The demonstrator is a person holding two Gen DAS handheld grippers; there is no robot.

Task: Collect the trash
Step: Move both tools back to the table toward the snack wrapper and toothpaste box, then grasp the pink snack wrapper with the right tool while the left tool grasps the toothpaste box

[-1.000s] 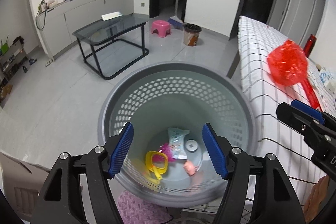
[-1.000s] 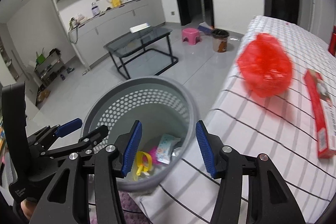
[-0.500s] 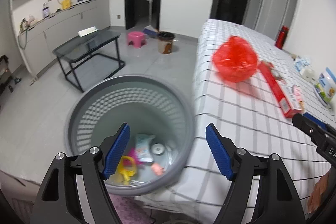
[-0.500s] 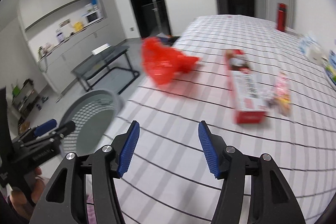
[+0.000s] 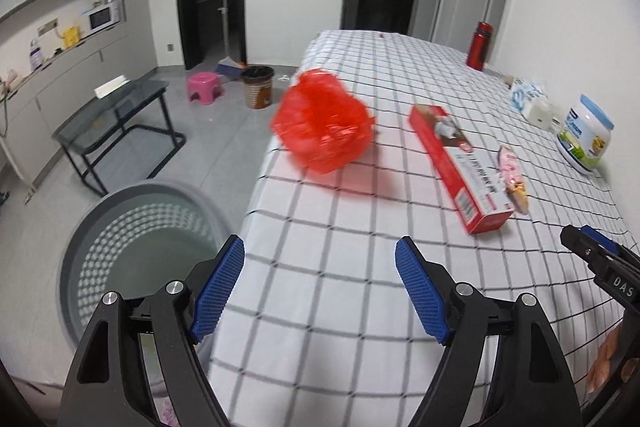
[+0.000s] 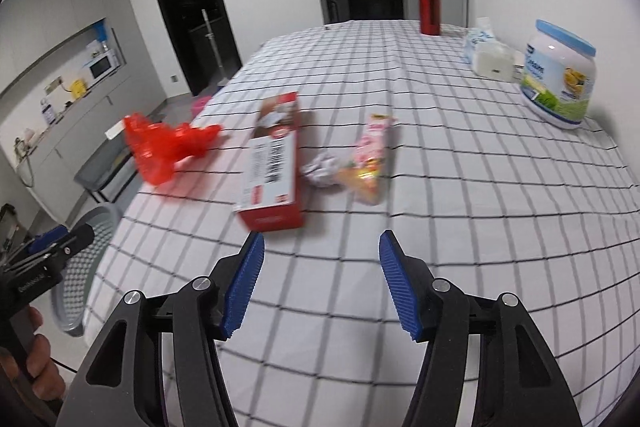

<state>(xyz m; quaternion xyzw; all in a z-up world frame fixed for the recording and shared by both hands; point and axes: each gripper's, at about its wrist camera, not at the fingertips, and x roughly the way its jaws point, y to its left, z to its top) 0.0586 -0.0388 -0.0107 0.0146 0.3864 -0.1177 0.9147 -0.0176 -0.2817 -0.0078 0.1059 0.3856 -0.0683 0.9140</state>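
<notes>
Left gripper [image 5: 320, 283] opening, right gripper [image 6: 320, 283] open, both empty; blurred basket [image 5: 100, 227] hides its contents.

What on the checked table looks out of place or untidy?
Loose litter lies among upright containers: a crumpled red plastic bag at the table's edge, a red carton lying flat, a crumpled paper ball and a pink snack wrapper beside it.
</notes>
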